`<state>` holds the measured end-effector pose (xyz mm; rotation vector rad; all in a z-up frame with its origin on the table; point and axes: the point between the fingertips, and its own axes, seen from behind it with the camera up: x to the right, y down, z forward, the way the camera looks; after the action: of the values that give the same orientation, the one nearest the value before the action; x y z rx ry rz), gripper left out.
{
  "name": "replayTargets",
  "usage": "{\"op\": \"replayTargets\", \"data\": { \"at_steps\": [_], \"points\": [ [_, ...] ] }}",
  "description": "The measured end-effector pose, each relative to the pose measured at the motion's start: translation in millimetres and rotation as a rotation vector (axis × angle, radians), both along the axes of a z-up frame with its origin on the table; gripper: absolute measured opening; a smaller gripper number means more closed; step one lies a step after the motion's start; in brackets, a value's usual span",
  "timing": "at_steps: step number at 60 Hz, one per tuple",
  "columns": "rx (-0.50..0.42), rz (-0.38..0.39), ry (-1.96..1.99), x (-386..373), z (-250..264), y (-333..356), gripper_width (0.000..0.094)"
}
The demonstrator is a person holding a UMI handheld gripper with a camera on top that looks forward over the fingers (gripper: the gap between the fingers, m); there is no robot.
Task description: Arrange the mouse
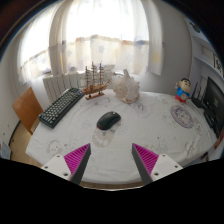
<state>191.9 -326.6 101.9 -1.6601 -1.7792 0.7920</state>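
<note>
I'm holding my gripper (110,160) above the near edge of the surface (60,140), which is covered in a white cloth, and the fingers stand wide apart with nothing between them. The pink pads (77,157) face each other across an empty gap.

There's the mouse (108,120), dark and rounded, sitting on the cloth just ahead of the fingers and roughly in line with the gap between them. It is well clear of both fingertips, so no contact yet.

Off to the far left lies a black keyboard (62,106), angled away from me. Beyond the mouse, at the far side, stands a model ship (94,80), with a pale wrapped bundle (126,88) just to its right. Far right there's a small figurine (183,92) and a glass dish (182,115) nearer to me. A curtained window (100,35) fills the back.

As I read it, this is the approach step: the mouse is untouched and I'm lining up on it. The next move calls for pushing forward and down until the mouse sits between the pads, keeping the fingers spread until they straddle its sides, then squeezing. After that I'd guess it belongs beside the keyboard, to its right, but that's my reading of the task, nothing more. The cloth could bunch if I drag, so a lift looks safer.
</note>
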Motion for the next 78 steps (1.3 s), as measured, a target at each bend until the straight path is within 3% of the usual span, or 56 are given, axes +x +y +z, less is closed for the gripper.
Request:
{"op": "replayTargets", "data": {
  "at_steps": [22,47,61,68,72,74,78],
  "points": [
    [-0.045,-0.009,0.056,-86,-72,-52,0.0855],
    [-0.03,-0.053,0.044,-200,-108,-40,0.0858],
    [-0.036,0.045,0.031,-243,-111,-60,0.0853],
    [-0.033,0.073,0.034,-251,-112,-62,0.0767],
    [-0.031,0.095,0.038,-251,-112,-62,0.0629],
    [-0.026,0.105,0.042,-251,-112,-62,0.0496],
    [-0.011,0.131,0.037,-251,-112,-63,0.0482]
  ]
}}
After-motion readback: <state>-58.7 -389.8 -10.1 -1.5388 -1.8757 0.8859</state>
